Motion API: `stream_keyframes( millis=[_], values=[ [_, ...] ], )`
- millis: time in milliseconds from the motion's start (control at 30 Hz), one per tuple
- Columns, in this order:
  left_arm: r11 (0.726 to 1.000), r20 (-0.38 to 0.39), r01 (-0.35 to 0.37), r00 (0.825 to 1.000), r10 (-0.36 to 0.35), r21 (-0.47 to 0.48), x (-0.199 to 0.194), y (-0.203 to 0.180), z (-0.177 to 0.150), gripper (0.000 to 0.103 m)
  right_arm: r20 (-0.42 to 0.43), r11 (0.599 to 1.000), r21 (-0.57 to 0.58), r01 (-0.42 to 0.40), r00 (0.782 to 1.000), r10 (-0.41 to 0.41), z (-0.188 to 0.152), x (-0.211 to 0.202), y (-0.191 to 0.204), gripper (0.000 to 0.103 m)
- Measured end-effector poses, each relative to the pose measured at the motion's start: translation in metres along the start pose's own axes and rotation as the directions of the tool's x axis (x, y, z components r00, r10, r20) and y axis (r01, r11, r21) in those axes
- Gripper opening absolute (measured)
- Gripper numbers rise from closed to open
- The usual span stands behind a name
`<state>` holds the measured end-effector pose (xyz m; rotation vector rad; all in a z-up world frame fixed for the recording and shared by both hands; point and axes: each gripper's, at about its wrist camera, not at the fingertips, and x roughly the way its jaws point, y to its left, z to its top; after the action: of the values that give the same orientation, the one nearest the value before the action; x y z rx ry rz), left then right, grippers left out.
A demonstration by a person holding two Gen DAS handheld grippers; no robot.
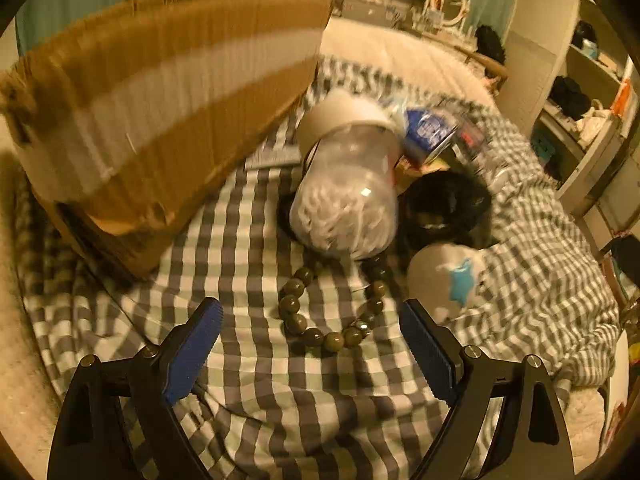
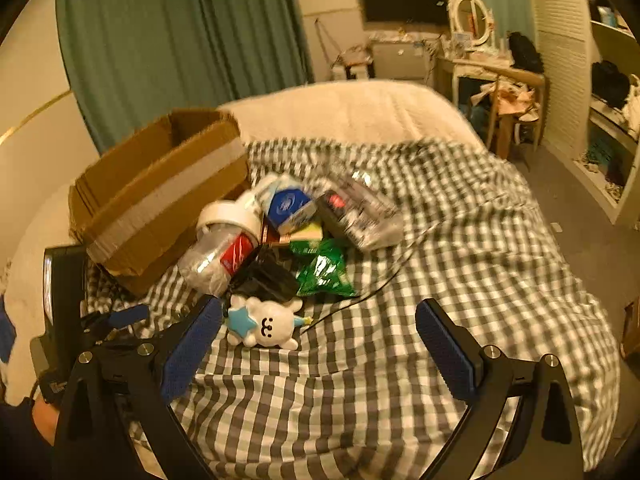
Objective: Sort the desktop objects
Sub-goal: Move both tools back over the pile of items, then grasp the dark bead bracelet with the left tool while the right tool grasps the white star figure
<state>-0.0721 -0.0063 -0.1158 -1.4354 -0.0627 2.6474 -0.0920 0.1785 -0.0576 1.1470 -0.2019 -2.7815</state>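
1. Left gripper [image 1: 311,316] is spread wide on my feed, both blue pads clear of everything and gripping nothing. It hangs low over the grey-and-white checked blanket [image 1: 256,392].
2. Directly ahead of it, between the lines of the two fingers and just past their tips, I see a ring of dark green beads [image 1: 332,312] lying flat on the blanket.
3. Beyond the beads lies a clear plastic jar with a white lid [image 1: 346,192] on its side, its base touching or overlapping the far edge of the bead ring.
4. To the right of my left gripper's right finger sits a white plush toy with a blue star [image 1: 448,280], close to the fingertip; I cannot tell whether they touch.
5. A taped cardboard box [image 1: 160,100] stands open at the left, blurred in this view.
6. Right gripper [image 2: 318,318] is also wide apart and empty, held above the blanket and nearer to me than the pile.
7. From the right wrist I see the plush toy just beside that gripper's left fingertip, with a green snack bag [image 2: 324,268] and a blue-labelled packet [image 2: 290,206] heaped behind it, next to the box.
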Motion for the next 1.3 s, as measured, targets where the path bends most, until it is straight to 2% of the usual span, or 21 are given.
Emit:
stream_keyframes(
  millis=[200,267,367,433,500,533,567,600,767,867,967,1000,1033,1300],
  values=[
    [0.999,-0.051,0.048,0.998,-0.048,0.003,0.025,-0.005,0.002,0.092,-0.074,0.997,0.035,-0.064,0.995,0.067,-0.005,0.041,-0.007,0.098],
    [0.998,-0.092,0.04,0.995,-0.035,0.045,0.036,-0.011,0.003,0.092,-0.1,0.991,0.076,-0.107,0.988,0.115,-0.004,0.051,-0.01,0.098],
    [0.995,-0.1,0.027,0.995,-0.018,0.095,0.043,-0.016,0.003,0.09,-0.122,0.984,0.106,-0.141,0.981,0.153,0.001,0.067,-0.008,0.098],
    [0.996,-0.115,0.045,0.993,-0.036,0.077,0.044,-0.013,0.005,0.073,-0.131,0.982,0.112,-0.153,0.977,0.167,0.003,0.075,-0.005,0.098],
    [0.998,-0.121,0.04,0.992,-0.033,0.051,0.04,-0.008,0.008,0.025,-0.149,0.979,0.11,-0.169,0.971,0.184,0.002,0.084,0.002,0.098],
    [0.999,-0.134,0.021,0.991,-0.018,0.024,0.038,-0.004,0.01,0.022,-0.157,0.979,0.106,-0.173,0.97,0.188,0.0,0.085,0.005,0.098],
    [0.999,-0.148,0.039,0.988,-0.038,0.003,0.037,0.0,0.011,0.02,-0.169,0.978,0.099,-0.181,0.966,0.196,-0.004,0.086,0.009,0.098],
    [0.999,-0.154,0.044,0.987,-0.045,-0.011,0.036,0.003,0.012,0.011,-0.173,0.979,0.096,-0.182,0.965,0.196,-0.005,0.086,0.01,0.098],
    [0.998,-0.131,0.028,0.991,-0.035,-0.056,0.017,0.012,0.015,0.011,-0.194,0.982,0.091,-0.165,0.964,0.18,-0.012,0.091,0.013,0.098],
    [0.994,-0.136,0.051,0.989,-0.064,-0.096,0.011,0.016,0.011,0.011,-0.213,0.989,0.045,-0.142,0.966,0.148,-0.015,0.098,0.022,0.098],
    [0.993,-0.133,0.063,0.988,-0.075,-0.096,0.01,0.015,0.007,0.011,-0.256,0.993,0.032,-0.11,0.96,0.114,-0.021,0.11,0.028,0.098],
    [0.994,-0.131,0.064,0.988,-0.076,-0.093,0.01,0.014,0.01,0.011,-0.265,0.995,0.024,-0.101,0.959,0.104,-0.023,0.113,0.028,0.094],
    [0.993,-0.128,0.067,0.989,-0.079,-0.095,0.007,0.014,0.012,0.011,-0.27,0.996,0.006,-0.092,0.959,0.09,-0.025,0.115,0.028,0.079],
    [0.987,-0.078,0.115,0.989,-0.125,-0.113,-0.015,0.018,0.014,0.011,-0.262,0.996,-0.034,-0.077,0.963,0.065,-0.029,0.088,0.026,0.08]
  ],
)
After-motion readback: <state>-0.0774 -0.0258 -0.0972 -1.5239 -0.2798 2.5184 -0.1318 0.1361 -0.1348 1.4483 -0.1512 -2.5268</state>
